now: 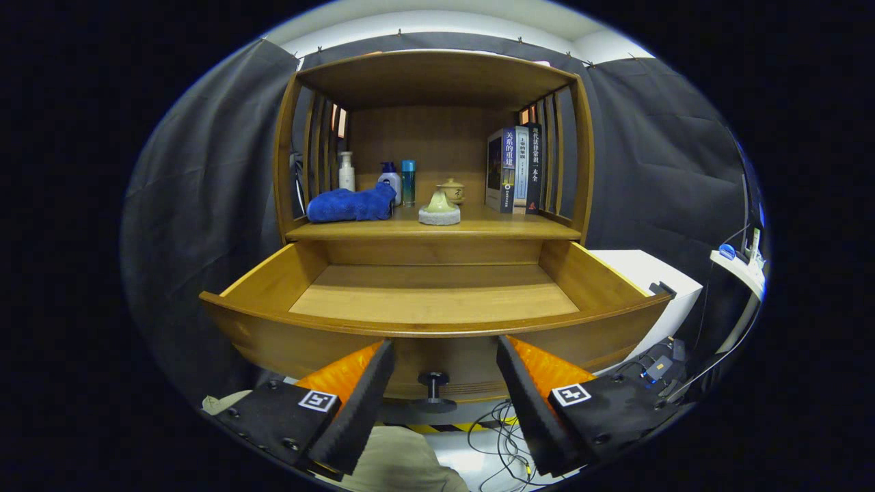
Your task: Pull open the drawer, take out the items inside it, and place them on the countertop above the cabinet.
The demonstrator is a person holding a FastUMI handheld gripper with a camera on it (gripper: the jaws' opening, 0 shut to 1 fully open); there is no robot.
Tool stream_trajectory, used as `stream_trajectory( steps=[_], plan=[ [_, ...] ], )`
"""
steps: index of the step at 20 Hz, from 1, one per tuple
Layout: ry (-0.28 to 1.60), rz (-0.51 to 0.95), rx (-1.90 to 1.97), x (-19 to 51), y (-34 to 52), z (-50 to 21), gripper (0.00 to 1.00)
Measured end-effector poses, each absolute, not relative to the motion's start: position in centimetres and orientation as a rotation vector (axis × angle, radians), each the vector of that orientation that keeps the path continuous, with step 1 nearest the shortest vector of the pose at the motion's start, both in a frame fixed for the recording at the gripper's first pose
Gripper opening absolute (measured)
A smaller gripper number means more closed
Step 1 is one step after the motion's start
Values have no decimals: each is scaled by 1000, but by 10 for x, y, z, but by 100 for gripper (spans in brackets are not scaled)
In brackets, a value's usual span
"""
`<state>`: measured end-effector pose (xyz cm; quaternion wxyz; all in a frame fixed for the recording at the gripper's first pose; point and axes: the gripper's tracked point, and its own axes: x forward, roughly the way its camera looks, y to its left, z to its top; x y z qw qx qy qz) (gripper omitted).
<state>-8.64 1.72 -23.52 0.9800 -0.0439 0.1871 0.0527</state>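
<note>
Drawer (437,301) sticks out far, its inside bare wood. Gripper (444,355) waits wide open at the front edge, holding nothing, knob (434,389) between its fingers.

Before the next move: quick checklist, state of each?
1. Drawer pulled open: ok, it stands well out from the cabinet.
2. Drawer emptied: ok, only its bare wooden floor shows inside.
3. Items on the countertop: ok for what sits there, a blue towel and a small green piece on a grey base; whether these came from the drawer, cannot tell.
4. Gripper free: ok, fingers apart, nothing between them.
5. Knob lined up: ok, it sits between the fingers, just below the drawer's front.
6. Countertop items clear of its front edge: ok.
</note>
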Motion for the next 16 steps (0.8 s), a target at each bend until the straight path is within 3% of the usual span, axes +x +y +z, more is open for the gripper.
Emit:
stream_trajectory(
  steps=[16],
  plan=[
    [357,107,-99,-26,29,-241,95]
  ],
)
